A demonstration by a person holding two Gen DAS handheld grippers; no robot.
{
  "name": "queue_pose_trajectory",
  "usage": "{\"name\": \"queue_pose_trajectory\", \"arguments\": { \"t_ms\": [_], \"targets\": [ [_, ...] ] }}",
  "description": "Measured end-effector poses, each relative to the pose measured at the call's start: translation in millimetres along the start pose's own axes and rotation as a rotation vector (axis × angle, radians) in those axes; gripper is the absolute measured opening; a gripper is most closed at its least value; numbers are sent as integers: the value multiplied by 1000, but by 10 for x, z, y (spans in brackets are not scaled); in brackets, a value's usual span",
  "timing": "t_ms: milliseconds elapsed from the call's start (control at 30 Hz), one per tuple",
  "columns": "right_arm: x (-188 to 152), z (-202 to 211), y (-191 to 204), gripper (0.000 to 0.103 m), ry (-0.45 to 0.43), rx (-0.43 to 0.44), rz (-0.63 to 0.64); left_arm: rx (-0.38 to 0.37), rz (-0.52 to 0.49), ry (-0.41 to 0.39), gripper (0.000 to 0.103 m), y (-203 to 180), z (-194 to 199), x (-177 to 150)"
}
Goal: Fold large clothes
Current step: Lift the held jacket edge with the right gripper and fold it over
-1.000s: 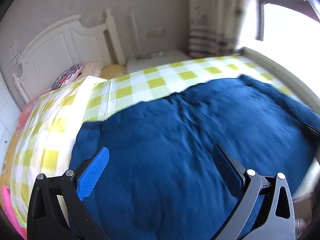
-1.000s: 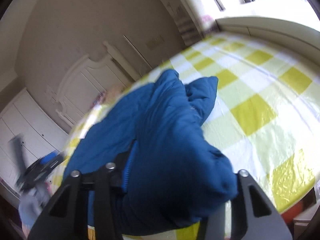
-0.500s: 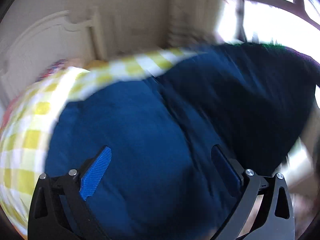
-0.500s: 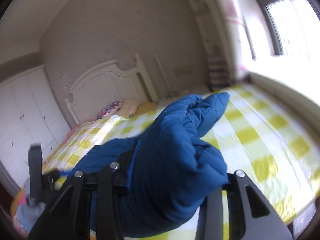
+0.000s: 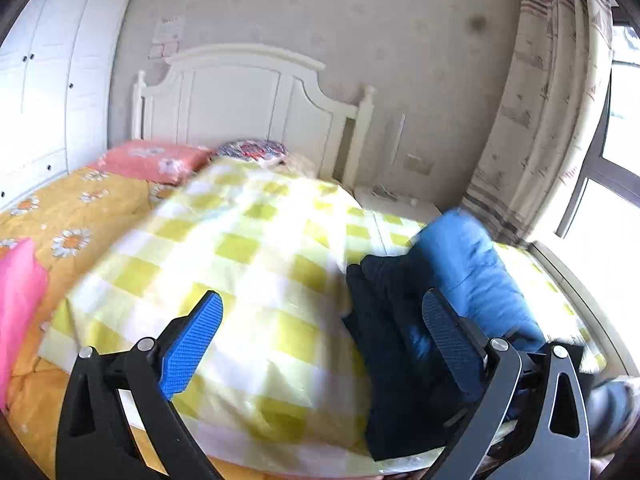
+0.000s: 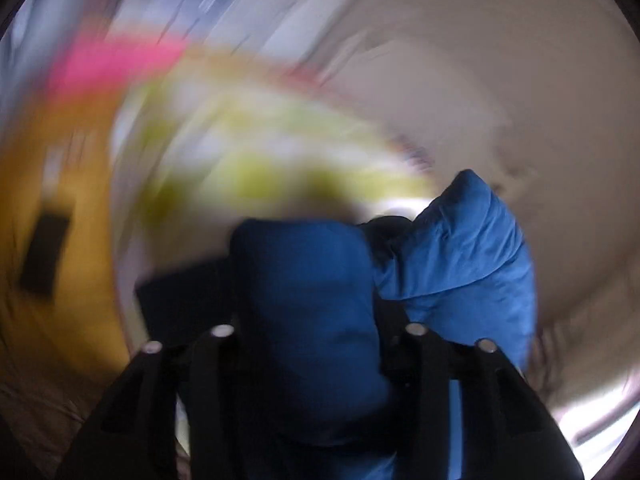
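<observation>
Left wrist view shows us our left tongs [image 5: 320,320] spread wide with nothing between the blue pads [image 5: 191,344], hanging over the bed [image 5: 80,216]. Beneath them lies the yellow-and-white checked sheet [image 5: 248,248], which covers most of the orange flowered bedspread. The blue padded jacket [image 5: 472,280] sits bunched up at the right side of that sheet, its bright outer face turned toward the curtain [image 5: 548,100] and a darker fold just beside the right-hand pad. At the head of the bed we see the white headboard [image 5: 248,96], a coral pillow [image 5: 152,158] and a patterned cushion behind the sheet; a white wardrobe [image 5: 48,80] stands at far left. From the right wrist view, everything past the tool is smeared by motion. Our right tongs [image 6: 316,332] are opening, with a thick roll of the jacket [image 6: 308,312] between the black fingers, and we cannot tell whether the pads press on it. A brighter lobe of the same jacket rises to the right.
</observation>
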State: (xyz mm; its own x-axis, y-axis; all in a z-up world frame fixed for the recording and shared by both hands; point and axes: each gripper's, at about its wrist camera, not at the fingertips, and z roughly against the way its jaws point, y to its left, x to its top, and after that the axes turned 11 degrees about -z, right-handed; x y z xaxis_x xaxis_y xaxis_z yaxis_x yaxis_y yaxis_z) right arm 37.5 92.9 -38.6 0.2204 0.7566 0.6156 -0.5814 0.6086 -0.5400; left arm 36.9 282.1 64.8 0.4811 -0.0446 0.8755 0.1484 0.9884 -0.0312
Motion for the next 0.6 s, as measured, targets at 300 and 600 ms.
{"name": "queue_pose_trajectory", "arguments": {
  "t_ms": [300, 600],
  "targets": [
    [-2, 46, 108, 61, -25, -40, 21, -241, -330, 115, 99, -1088, -895, 647],
    [-146, 279, 85, 76, -77, 37, -25, -191, -618, 390, 99, -2004, -2605, 499]
  ]
}}
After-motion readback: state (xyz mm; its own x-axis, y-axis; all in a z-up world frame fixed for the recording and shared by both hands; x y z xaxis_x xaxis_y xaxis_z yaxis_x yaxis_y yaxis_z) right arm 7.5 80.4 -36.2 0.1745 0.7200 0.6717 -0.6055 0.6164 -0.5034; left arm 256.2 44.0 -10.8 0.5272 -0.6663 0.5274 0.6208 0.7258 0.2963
